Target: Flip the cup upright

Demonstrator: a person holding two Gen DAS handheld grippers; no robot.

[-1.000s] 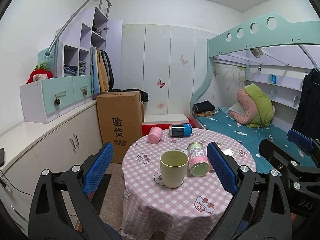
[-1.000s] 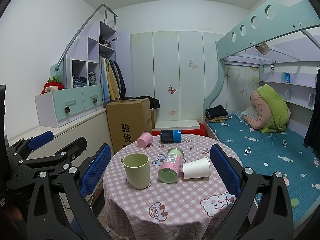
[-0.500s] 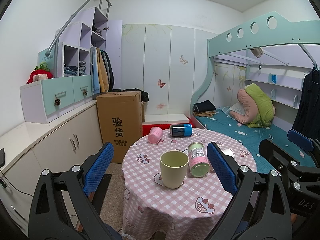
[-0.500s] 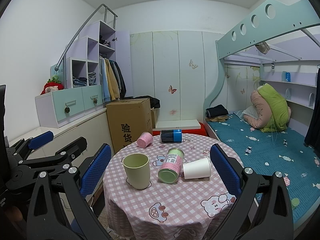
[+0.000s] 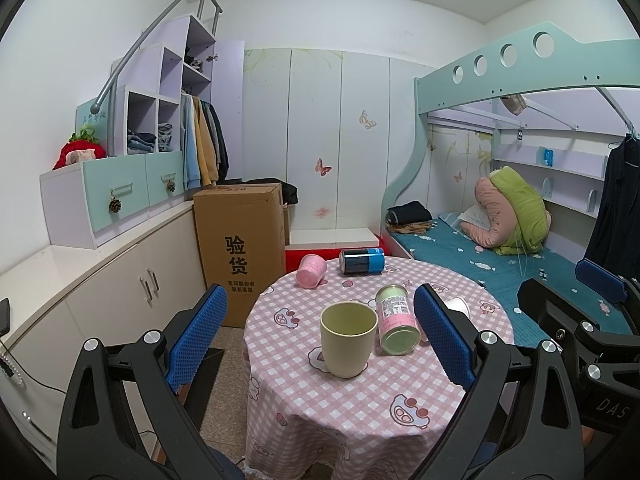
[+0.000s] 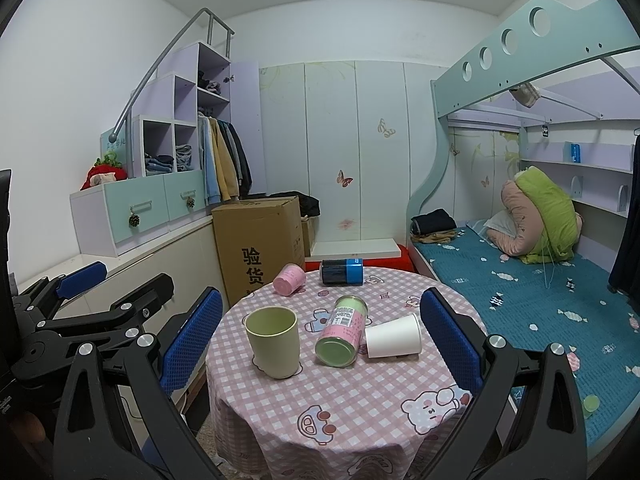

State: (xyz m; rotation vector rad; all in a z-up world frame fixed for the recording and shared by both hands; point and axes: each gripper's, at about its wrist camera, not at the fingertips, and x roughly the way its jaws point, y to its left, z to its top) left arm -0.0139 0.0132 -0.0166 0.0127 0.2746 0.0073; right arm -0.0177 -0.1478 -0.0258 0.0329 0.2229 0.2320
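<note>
A white paper cup [image 6: 394, 336] lies on its side on the round table [image 6: 360, 392], mouth toward the right; in the left wrist view only its rim [image 5: 456, 305] shows behind my finger. A pale green cup [image 5: 348, 338] [image 6: 273, 336] stands upright. A small pink cup [image 5: 311, 271] [image 6: 289, 278] lies on its side at the far edge. My left gripper [image 5: 318, 338] is open and empty, in front of the table around the green cup's line. My right gripper [image 6: 320, 340] is open and empty, short of the table.
A pink-and-green canister [image 6: 342, 336] [image 5: 396, 324] lies between the green cup and the white cup. A dark blue can [image 6: 341, 271] lies at the back. A cardboard box [image 6: 258, 248] stands behind left, cabinets on the left, a bunk bed [image 6: 520, 280] on the right.
Both grippers have shifted very slightly; the cups, cans and jaws stand as before.
</note>
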